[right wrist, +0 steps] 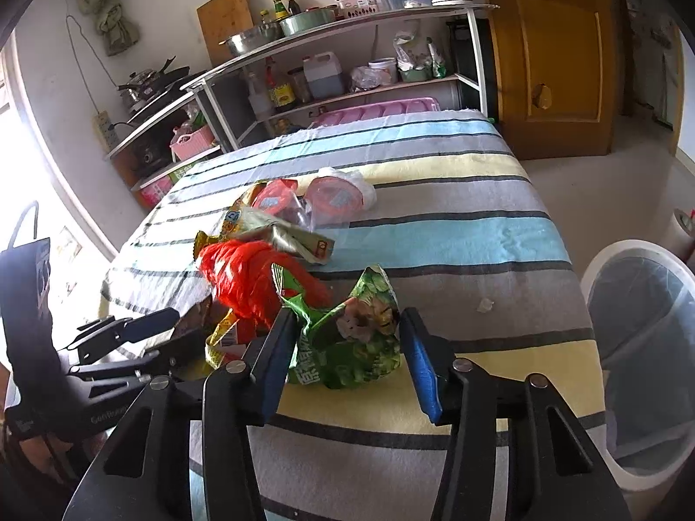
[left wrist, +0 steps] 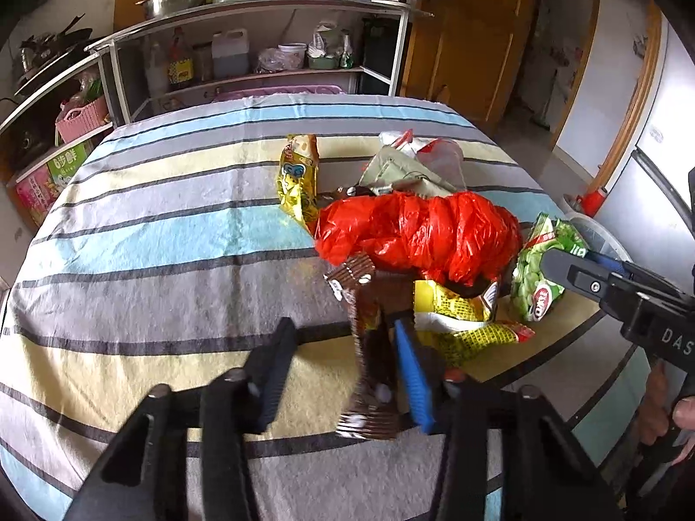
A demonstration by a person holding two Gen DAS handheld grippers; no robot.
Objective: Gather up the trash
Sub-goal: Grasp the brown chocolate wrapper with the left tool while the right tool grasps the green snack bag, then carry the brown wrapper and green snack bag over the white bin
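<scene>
A pile of trash lies on the striped table (left wrist: 152, 234): a red plastic bag (left wrist: 417, 230), a yellow wrapper (left wrist: 299, 173), a yellow-white wrapper (left wrist: 460, 317), a green snack bag (left wrist: 538, 269) and a brown wrapper (left wrist: 369, 347). My left gripper (left wrist: 343, 360) is open, its fingers either side of the brown wrapper, which lies against the right blue pad. My right gripper (right wrist: 347, 338) is open, with the green snack bag (right wrist: 352, 338) between its fingers. The right gripper shows in the left wrist view (left wrist: 608, 278).
A white trash bin (right wrist: 643, 347) with a clear liner stands beside the table at the right. Clear plastic cups with red lids (right wrist: 330, 195) lie further back on the table. Kitchen shelves (left wrist: 260, 43) with bottles and pots stand behind. A wooden door (right wrist: 560, 43) is at the back right.
</scene>
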